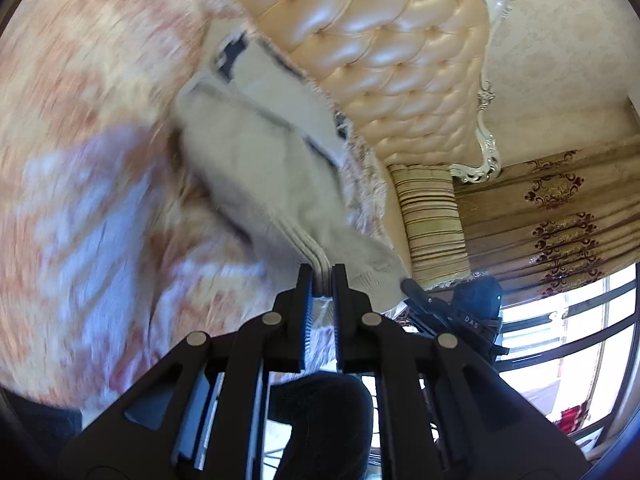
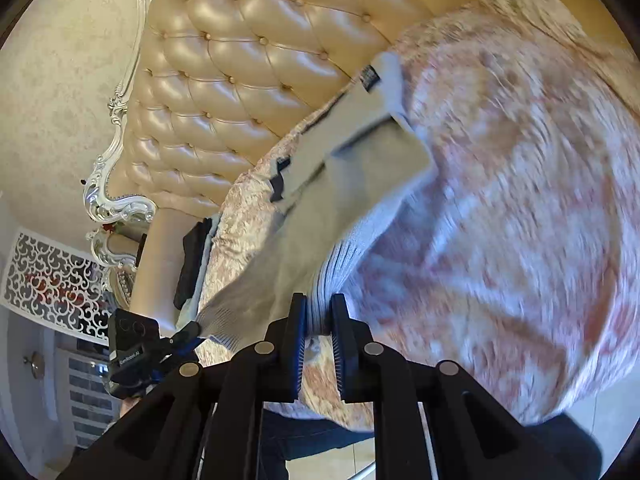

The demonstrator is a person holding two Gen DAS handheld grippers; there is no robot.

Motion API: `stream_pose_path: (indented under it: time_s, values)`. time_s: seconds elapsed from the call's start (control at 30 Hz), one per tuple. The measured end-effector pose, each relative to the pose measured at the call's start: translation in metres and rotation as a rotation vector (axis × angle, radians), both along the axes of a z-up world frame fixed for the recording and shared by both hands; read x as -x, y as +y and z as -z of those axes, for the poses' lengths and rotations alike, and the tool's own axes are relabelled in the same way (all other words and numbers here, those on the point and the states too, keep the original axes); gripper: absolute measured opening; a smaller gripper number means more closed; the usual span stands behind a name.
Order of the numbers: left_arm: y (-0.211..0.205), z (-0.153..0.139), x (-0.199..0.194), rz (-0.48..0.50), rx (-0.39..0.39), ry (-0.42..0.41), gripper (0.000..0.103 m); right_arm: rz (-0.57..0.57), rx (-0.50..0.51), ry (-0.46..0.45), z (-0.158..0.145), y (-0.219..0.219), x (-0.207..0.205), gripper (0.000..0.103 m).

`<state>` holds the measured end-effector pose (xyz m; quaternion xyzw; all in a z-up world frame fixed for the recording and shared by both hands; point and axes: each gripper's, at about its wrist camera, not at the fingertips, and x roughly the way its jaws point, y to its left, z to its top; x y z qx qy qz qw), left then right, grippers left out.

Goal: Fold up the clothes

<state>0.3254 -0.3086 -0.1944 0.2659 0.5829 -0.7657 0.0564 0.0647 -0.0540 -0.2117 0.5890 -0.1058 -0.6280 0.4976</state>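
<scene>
A beige knit sweater (image 1: 260, 168) with dark trim lies stretched over a pink and white patterned bedspread (image 1: 80, 120). My left gripper (image 1: 322, 276) is shut on its ribbed hem. My right gripper (image 2: 319, 308) is shut on the ribbed hem too, at the other corner; the sweater (image 2: 340, 192) runs from there toward the headboard. The right gripper (image 1: 452, 308) shows in the left wrist view beside the hem, and the left gripper (image 2: 160, 348) shows in the right wrist view at the sweater's other corner. Both views are blurred by motion.
A tufted beige leather headboard (image 2: 240, 80) with a white carved frame (image 2: 116, 120) stands behind the bed. A striped pillow (image 1: 432, 224), patterned curtains (image 1: 560, 220) and a window (image 1: 568, 340) are to the right. Dark folded clothes (image 2: 192, 260) lie at the bed's side.
</scene>
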Motion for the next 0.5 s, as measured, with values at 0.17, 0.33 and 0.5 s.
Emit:
stream_pose_path:
  time_s: [0.17,0.33,0.5]
  values:
    - [-0.04,-0.028,0.032,0.004,0.062,0.032,0.011,-0.013,0.001,0.082,-0.036,-0.032,0.028,0.012]
    - [-0.1,-0.028,0.075,-0.034,0.073,0.014,0.011,-0.013,-0.024,0.106,-0.037,-0.076,0.077,0.012]
    - [-0.157,-0.017,0.13,-0.065,0.107,-0.05,0.011,0.005,-0.077,0.114,-0.026,-0.139,0.138,0.012]
